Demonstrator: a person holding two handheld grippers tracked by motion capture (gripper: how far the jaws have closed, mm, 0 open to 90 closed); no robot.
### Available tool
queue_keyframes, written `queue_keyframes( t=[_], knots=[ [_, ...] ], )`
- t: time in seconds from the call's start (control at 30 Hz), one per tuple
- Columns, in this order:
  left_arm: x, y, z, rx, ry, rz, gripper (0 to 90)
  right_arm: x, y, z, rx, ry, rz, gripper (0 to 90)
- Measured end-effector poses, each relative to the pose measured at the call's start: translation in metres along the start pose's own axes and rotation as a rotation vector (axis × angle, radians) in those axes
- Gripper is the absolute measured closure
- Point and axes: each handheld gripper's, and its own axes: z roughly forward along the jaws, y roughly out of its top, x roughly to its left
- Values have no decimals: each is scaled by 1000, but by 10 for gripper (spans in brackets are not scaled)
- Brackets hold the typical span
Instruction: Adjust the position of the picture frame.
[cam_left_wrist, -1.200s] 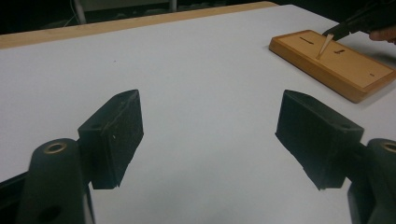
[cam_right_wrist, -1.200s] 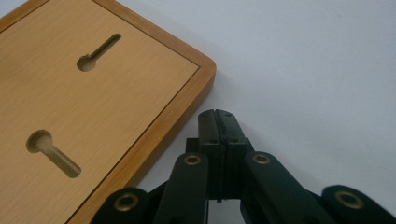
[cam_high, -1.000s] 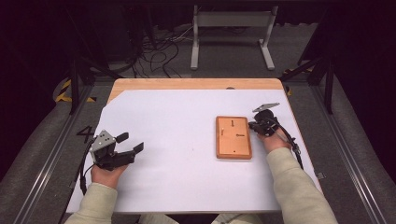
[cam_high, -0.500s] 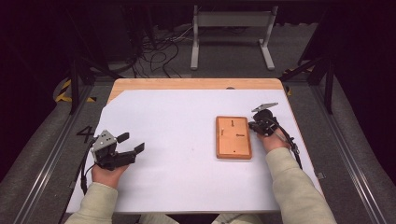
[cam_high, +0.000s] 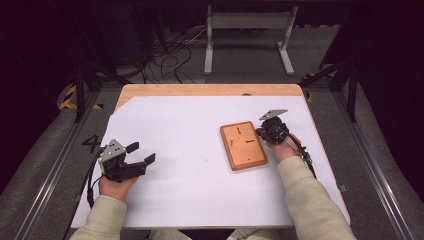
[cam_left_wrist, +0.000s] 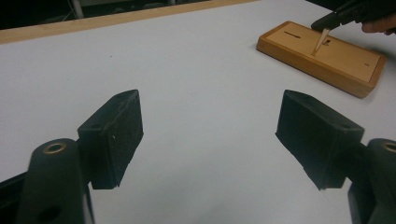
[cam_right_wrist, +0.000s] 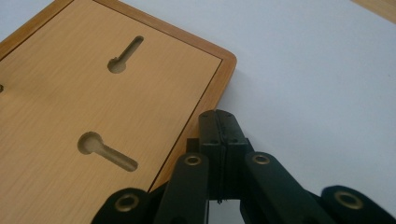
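The wooden board (cam_high: 245, 155) looks stiff and solid, a flat slab with a raised rim and keyhole-shaped slots cut into its face. You should expect it to be light enough to slide on the white sheet (cam_high: 185, 125) if you nudge it, and too wide to span across its face. The best hold is probably across a long edge or at a corner, pinching rim and underside, since the smooth top offers little to grip. A small pale peg (cam_left_wrist: 320, 41) stands tilted on it, thin and likely easy to knock over. Your right gripper (cam_right_wrist: 218, 116) has its jaws pressed fully together, with nothing that I can make out between them. Its tip sits just beside the board's edge near a corner, above the sheet, not on the wood. Your left gripper (cam_left_wrist: 210, 135) is spread wide and empty, resting well apart from the board, at the sheet's other side.
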Motion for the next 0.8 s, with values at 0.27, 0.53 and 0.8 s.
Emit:
queue_keyframes(
  t=[0.27,0.53,0.8],
  knots=[
    [-1,0,2,5,-2,0,228,4,7,4,15,36,20,900],
    [-2,0,3,6,-6,1,228,26,16,11,18,140,-52,900],
    [-1,0,3,11,-7,2,234,54,23,16,28,231,-134,900]
  ],
)
